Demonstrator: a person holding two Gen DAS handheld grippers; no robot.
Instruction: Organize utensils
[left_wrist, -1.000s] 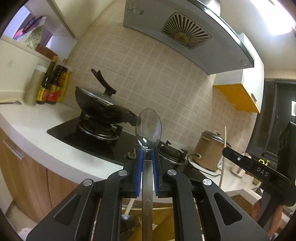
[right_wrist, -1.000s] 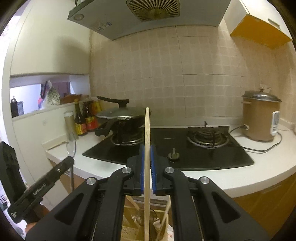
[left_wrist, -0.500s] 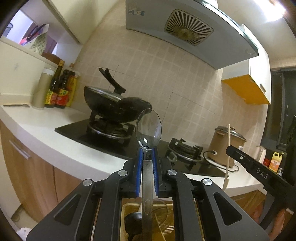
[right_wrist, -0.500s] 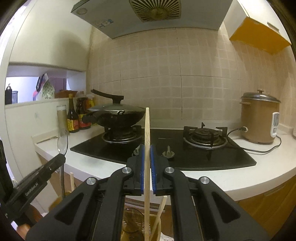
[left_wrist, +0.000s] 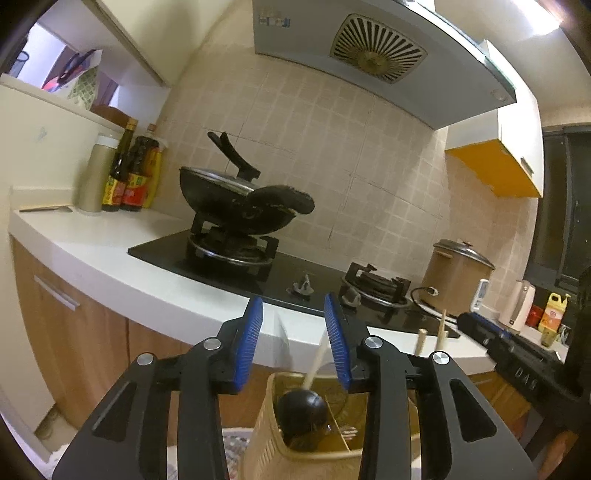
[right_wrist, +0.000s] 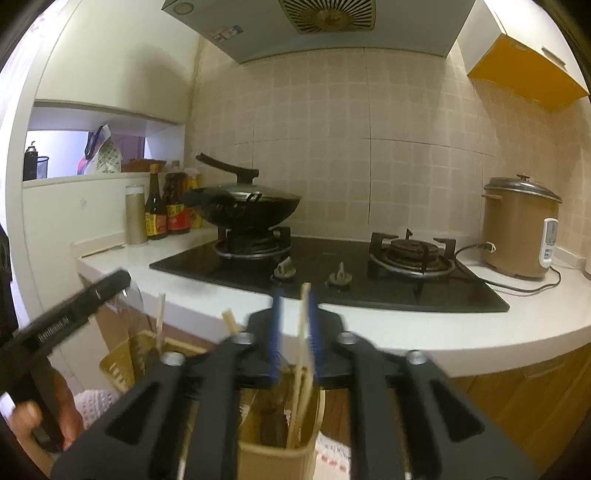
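utensil basket (left_wrist: 317, 448) below both opening hand-held grippers: left hand-held gripper (left_wrist: 293, 314) empty, chopstick (right_wrist: 303, 314) loose in right hand-held gripper (right_wrist: 293, 295)

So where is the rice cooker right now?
The rice cooker stands at the far right of the white countertop, right of the stove's empty burner.

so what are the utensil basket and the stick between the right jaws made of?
Utensil basket: likely plastic, matte tan, molded in a woven lattice pattern; could be real wicker, hard to tell.
Stick: looks like pale bare wood or bamboo, unpainted and matte, probably a chopstick. It stands between the right hand-held gripper's opening jaws, blurred.
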